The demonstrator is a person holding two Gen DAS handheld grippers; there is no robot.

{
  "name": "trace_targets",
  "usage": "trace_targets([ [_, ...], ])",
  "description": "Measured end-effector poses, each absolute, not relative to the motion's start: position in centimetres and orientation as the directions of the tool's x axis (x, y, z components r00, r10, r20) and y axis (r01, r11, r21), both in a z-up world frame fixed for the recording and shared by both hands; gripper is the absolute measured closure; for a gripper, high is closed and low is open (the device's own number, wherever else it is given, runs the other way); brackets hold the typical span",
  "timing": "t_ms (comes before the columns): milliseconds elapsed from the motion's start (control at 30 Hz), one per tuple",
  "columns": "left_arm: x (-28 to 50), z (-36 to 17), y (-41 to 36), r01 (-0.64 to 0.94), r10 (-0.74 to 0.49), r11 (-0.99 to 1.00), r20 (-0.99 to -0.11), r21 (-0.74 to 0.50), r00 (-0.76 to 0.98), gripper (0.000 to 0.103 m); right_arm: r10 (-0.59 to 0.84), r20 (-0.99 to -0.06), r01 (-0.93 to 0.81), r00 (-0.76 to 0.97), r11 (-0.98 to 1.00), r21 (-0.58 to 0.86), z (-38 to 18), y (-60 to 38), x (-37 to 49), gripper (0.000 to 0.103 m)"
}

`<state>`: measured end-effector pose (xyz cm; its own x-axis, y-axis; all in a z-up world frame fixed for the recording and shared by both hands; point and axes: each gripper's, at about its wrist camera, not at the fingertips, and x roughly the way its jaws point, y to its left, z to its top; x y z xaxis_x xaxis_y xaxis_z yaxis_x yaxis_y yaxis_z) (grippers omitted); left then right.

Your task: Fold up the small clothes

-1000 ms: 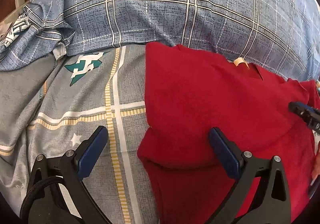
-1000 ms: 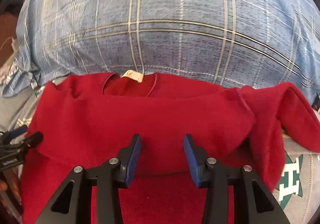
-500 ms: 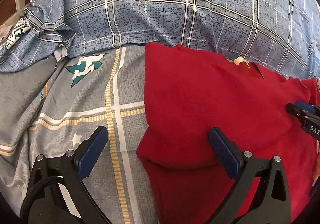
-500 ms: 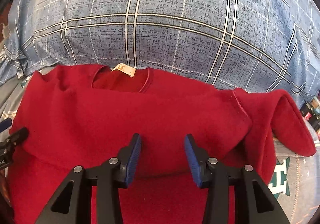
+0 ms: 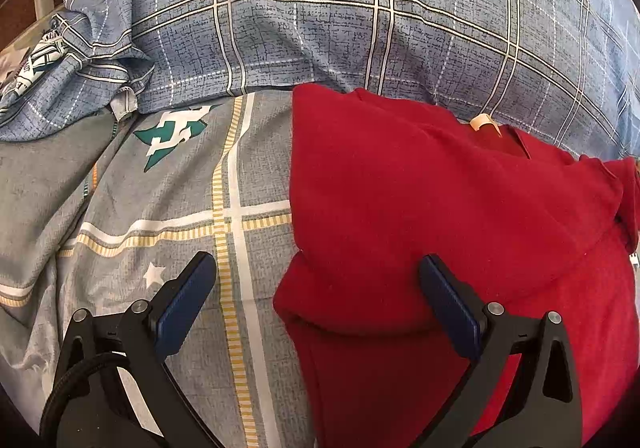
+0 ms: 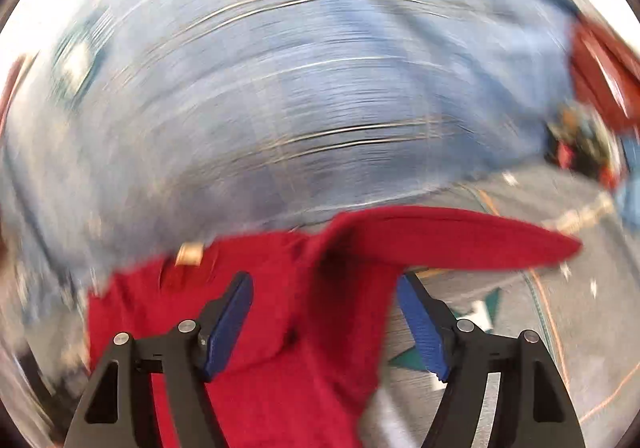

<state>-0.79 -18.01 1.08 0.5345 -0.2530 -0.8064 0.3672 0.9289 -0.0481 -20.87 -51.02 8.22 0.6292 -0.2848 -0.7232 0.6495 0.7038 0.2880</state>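
Left gripper (image 5: 316, 288): jaws spread wide, nothing between pads, blue pads facing inward, black frame low in view, black cable looping at left side of frame. Held level, view sharp. Right gripper (image 6: 324, 320): jaws also apart, gap narrower than left's, blue pads (image 6: 230, 322) visible on both fingers, nothing clamped. Right wrist view heavily motion-blurred, frame itself sharp.

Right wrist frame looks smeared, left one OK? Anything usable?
Right wrist view: heavy motion blur, plaid bedding streaked, red garment soft-edged, only the jaws sharp. Left wrist view: crisp, evenly lit, fisheye bending at the edges, neck label visible.
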Motion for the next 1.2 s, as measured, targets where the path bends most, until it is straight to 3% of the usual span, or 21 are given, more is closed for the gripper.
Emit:
trace_targets([
  [233, -0.8, 1.0, -18.0, 0.367, -0.254, 0.929, -0.806, -0.049, 0.534, 0.001, -0.208, -0.695, 0.713, 0.688, 0.37, 0.596, 5.6, -58.6, -22.9, 0.028],
  [333, -0.8, 1.0, -18.0, 0.368, -0.255, 0.928, -0.807, -0.051, 0.532, 0.001, -0.173, -0.71, 0.725, 0.683, 0.284, 0.628, 4.2, -60.2, -21.9, 0.028],
  [367, -0.8, 0.9, -17.9, 0.368, -0.257, 0.928, -0.808, -0.053, 0.531, 0.001, -0.153, -0.718, 0.729, 0.679, 0.264, 0.632, 3.6, -60.7, -21.7, 0.031],
  [433, -0.7, 0.9, -17.9, 0.368, -0.259, 0.928, -0.808, -0.057, 0.529, 0.001, -0.123, -0.719, 0.723, 0.684, 0.251, 0.644, 2.6, -61.5, -21.2, 0.058],
  [467, -0.7, 0.9, -17.9, 0.368, -0.26, 0.928, -0.809, -0.058, 0.527, 0.001, -0.129, -0.722, 0.725, 0.68, 0.264, 0.636, 2.3, -61.5, -21.3, 0.082],
  [500, -0.7, 1.0, -17.9, 0.368, -0.262, 0.928, -0.809, -0.062, 0.526, 0.001, -0.153, -0.733, 0.738, 0.662, 0.301, 0.604, 2.5, -61.6, -21.2, 0.095],
  [600, -0.6, 1.6, -17.6, 0.363, -0.263, 0.93, -0.798, -0.06, 0.542, 0.001, -0.277, -0.713, 0.749, 0.644, 0.42, 0.513, 5.2, -60.8, -21.9, 0.098],
  [733, -0.8, 3.7, -16.3, 0.344, -0.273, 0.936, -0.753, -0.066, 0.598, 0.001, -0.388, -0.604, 0.687, 0.696, 0.607, 0.4, 11.5, -57.5, -22.6, 0.102],
  [867, -0.2, 4.7, -14.1, 0.303, -0.285, 0.946, -0.728, -0.11, 0.624, 0.001, -0.329, -0.521, 0.519, 0.787, 0.81, 0.272, 16.7, -50.6, -20.7, 0.102],
  [967, 0.4, 4.0, -12.9, 0.264, -0.273, 0.955, -0.742, -0.133, 0.613, 0.001, -0.259, -0.514, 0.385, 0.817, 0.91, 0.153, 17.6, -44.6, -17.8, 0.102],
  [1067, 0.6, 3.6, -12.5, 0.257, -0.276, 0.955, -0.751, -0.146, 0.6, 0.001, -0.249, -0.547, 0.394, 0.799, 0.905, 0.164, 15.9, -43.2, -16.4, 0.099],
  [1133, 0.2, 3.6, -12.7, 0.271, -0.279, 0.953, -0.75, -0.137, 0.599, 0.001, -0.278, -0.585, 0.467, 0.762, 0.862, 0.198, 13.9, -45.0, -16.6, 0.08],
  [1167, 0.0, 3.6, -12.9, 0.281, -0.279, 0.951, -0.748, -0.129, 0.602, 0.001, -0.281, -0.597, 0.492, 0.752, 0.842, 0.223, 13.3, -45.8, -17.3, 0.049],
  [1200, -0.2, 3.5, -13.1, 0.286, -0.278, 0.95, -0.747, -0.123, 0.604, 0.001, -0.284, -0.607, 0.529, 0.743, 0.804, 0.271, 12.5, -47.0, -18.1, 0.03],
])
